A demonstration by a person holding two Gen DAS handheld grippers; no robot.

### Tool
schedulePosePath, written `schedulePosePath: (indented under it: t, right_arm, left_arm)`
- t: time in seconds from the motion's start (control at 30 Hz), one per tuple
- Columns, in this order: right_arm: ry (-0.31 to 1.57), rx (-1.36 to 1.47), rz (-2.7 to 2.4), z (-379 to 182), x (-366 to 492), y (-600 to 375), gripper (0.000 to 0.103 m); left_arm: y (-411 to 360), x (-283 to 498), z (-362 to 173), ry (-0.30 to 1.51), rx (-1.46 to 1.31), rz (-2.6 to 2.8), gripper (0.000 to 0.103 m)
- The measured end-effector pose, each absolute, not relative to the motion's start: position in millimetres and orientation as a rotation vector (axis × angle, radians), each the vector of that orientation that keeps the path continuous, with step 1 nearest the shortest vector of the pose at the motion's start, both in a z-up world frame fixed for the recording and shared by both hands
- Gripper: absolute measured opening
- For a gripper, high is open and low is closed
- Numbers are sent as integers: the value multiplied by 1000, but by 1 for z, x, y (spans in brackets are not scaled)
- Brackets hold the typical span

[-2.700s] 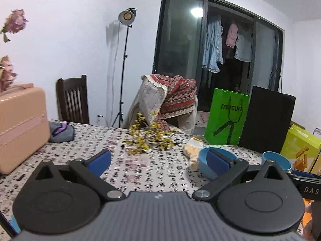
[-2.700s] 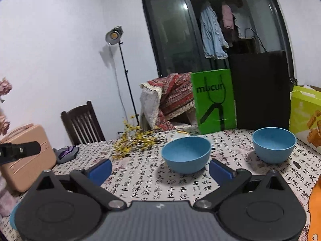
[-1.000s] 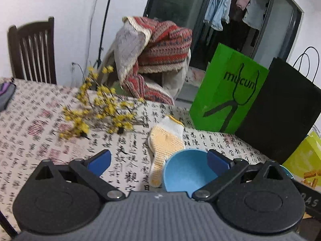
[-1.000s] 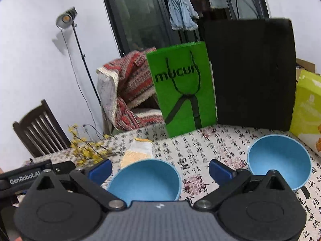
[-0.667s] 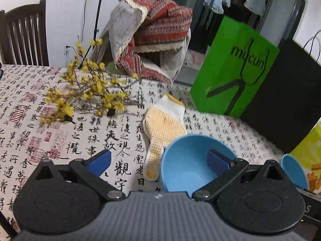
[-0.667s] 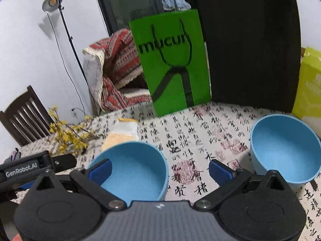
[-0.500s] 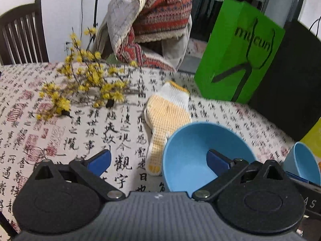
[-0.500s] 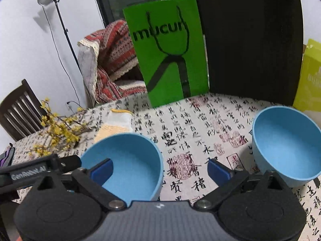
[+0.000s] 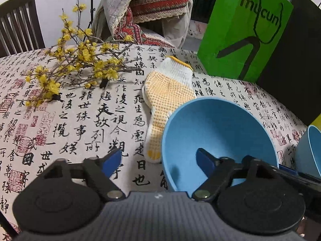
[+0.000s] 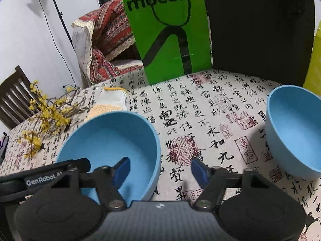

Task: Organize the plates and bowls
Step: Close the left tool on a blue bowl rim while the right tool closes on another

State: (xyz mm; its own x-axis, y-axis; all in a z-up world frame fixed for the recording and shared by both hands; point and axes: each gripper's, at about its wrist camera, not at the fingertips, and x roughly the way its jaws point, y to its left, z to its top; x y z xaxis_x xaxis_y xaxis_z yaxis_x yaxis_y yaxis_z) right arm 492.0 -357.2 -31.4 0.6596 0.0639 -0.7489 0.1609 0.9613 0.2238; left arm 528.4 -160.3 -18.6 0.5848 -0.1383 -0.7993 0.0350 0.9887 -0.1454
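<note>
A blue bowl (image 9: 218,128) stands on the calligraphy-print tablecloth, and both grippers are at it. My left gripper (image 9: 158,161) straddles the bowl's left wall, one finger (image 9: 204,161) inside and the other outside. Its jaws are closing, and the pads are still clear of the wall. In the right wrist view the same bowl (image 10: 112,136) has my right gripper (image 10: 160,169) across its right wall, left finger (image 10: 121,169) inside. These jaws are closing too, with a gap left on both sides. A second blue bowl (image 10: 295,128) sits apart to the right.
A yellow-dotted work glove (image 9: 166,100) lies just behind the bowl, touching its far left rim. A branch of yellow flowers (image 9: 80,64) lies to the left. A green paper bag (image 10: 168,30), a black bag (image 10: 260,30) and a yellow box edge (image 10: 315,60) stand at the back.
Both grippers have sunk and tilted down toward the nearer blue bowl. Their jaws have narrowed from full width, and each pair now straddles one side of the bowl's wall.
</note>
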Motion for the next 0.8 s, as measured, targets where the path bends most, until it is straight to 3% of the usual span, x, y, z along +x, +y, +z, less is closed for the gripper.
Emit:
schedulePosePath:
  t: [0.07, 0.23, 0.27, 0.4, 0.53, 0.57, 0.8]
  right_arm:
    - [865, 281, -53, -34, 494, -355, 53]
    - [888, 288, -51, -39, 498, -350, 48]
    - [896, 292, -52, -41, 499, -350, 46]
    - [920, 316, -49, -44, 503, -349, 32]
    - [947, 351, -63, -50, 505, -351, 16]
    - [953, 364, -62, -51, 505, -352, 11]
    - [942, 396, -94, -52, 502, -352, 9]
  left_arm:
    - [-163, 529, -20, 948, -106, -101, 72]
    - [-172, 529, -23, 959, -70, -109, 48]
    - [-174, 529, -24, 964, -66, -111, 48]
    - [-180, 529, -25, 974, -44, -97, 37]
    - [-183, 531, -27, 989, -27, -70, 16]
    - [-184, 531, -27, 989, -27, -67, 16]
    - [-184, 530, -27, 989, -24, -64, 16]
